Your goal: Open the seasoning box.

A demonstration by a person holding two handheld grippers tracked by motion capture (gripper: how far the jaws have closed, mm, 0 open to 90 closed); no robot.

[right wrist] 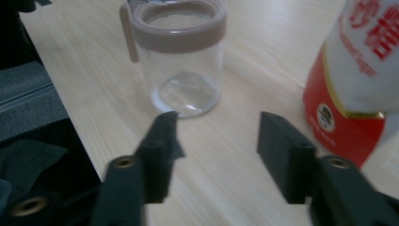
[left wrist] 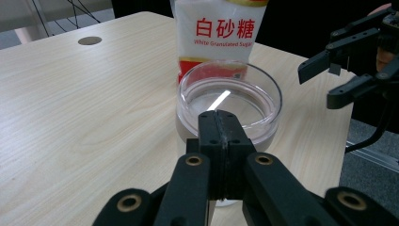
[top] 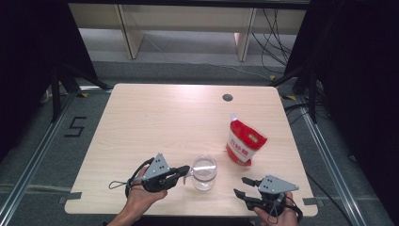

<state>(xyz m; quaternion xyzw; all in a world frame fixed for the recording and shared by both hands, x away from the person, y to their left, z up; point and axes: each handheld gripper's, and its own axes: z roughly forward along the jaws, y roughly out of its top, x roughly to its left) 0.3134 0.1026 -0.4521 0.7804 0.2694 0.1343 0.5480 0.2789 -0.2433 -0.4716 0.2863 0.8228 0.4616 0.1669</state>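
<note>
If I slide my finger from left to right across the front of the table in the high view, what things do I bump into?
Left gripper → clear jar → right gripper. The red and white sugar bag stands farther back on the table.

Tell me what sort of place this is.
Probably a lab recording station: a bare wooden table ringed by black curtains, floor rails and loose cables.

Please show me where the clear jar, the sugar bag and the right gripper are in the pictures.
clear jar (top: 204, 173): high view, on its glass wall.
sugar bag (top: 244, 141): high view, on its red and white front.
right gripper (top: 241, 186): high view, midway between its open fingertips.
</note>
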